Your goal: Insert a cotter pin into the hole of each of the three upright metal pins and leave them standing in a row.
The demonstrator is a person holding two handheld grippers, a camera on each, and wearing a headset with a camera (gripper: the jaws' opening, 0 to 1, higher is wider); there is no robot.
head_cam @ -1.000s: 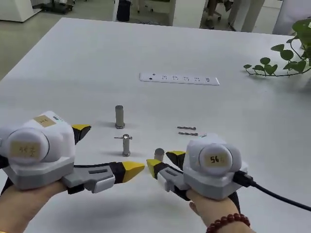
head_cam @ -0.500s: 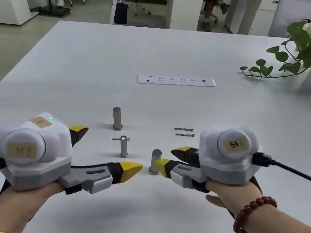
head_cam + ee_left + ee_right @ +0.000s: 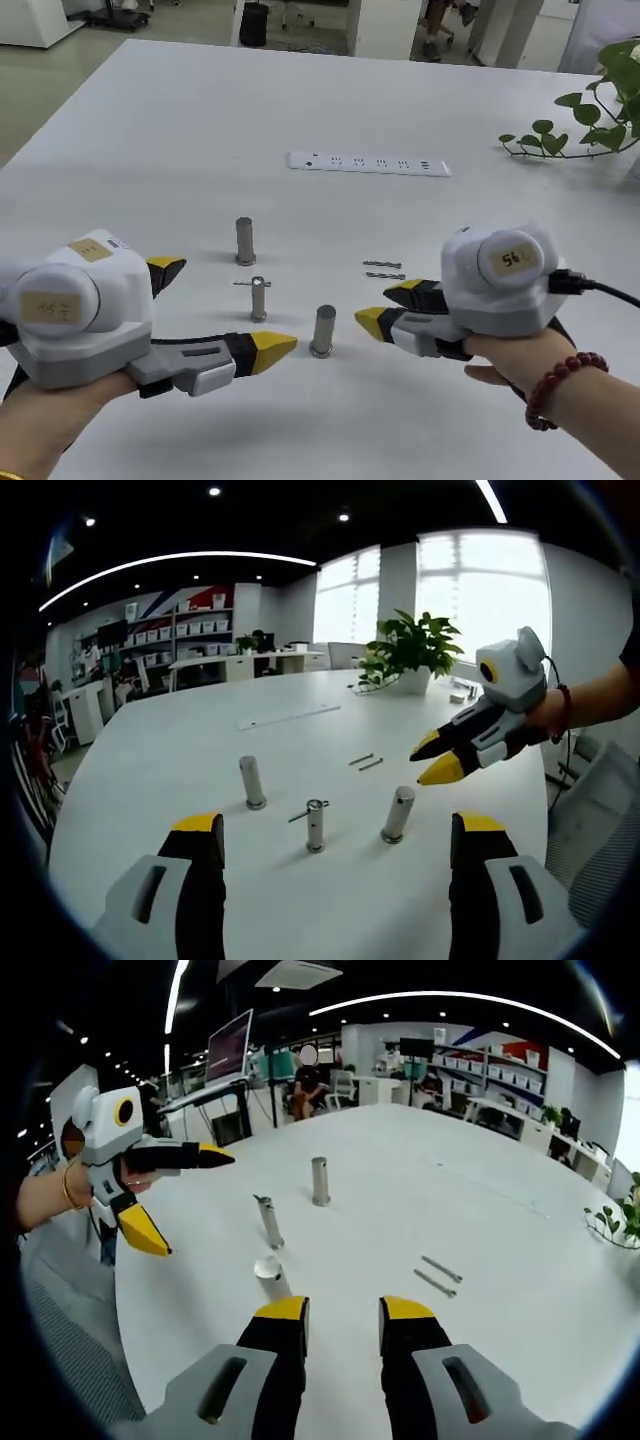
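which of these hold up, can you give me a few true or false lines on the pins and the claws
1. The middle upright grey metal pin carries a thin cotter pin through its hole. True.
2. Three cotter pins lie loose on the white table. False: two loose silver cotter pins lie there, side by side.
3. The right claw is shut on the nearest metal pin. False: it is open, apart from that pin, holding nothing.
4. The left claw is open. True.
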